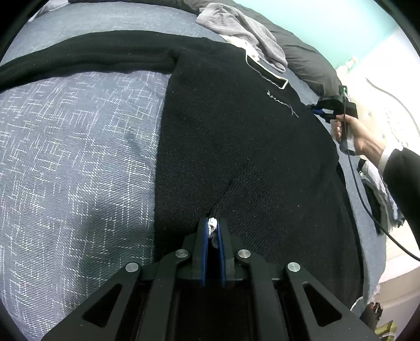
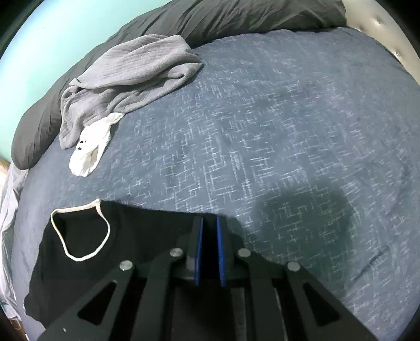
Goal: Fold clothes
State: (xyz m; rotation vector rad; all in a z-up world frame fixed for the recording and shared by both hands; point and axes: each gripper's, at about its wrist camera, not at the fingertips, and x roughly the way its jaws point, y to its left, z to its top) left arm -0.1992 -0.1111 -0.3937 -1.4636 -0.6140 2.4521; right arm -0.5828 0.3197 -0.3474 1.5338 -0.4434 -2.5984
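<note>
- The black sweater [image 1: 236,136] lies spread flat on the blue bedspread [image 1: 78,157], one sleeve stretched out sideways.
- The left gripper [image 1: 212,230] is squeezed tight on the bottom hem.
- The right gripper [image 2: 209,230] is pinched on the shoulder edge, beside the white-trimmed collar [image 2: 81,230].
- I think both should lift together and keep the cloth tight, so the fold lands straight.

A blue-grey patterned bedspread [image 2: 275,126] covers the bed, a dark grey duvet [image 2: 236,18] bunched along its far edge against a pale turquoise wall [image 2: 52,34].
</note>
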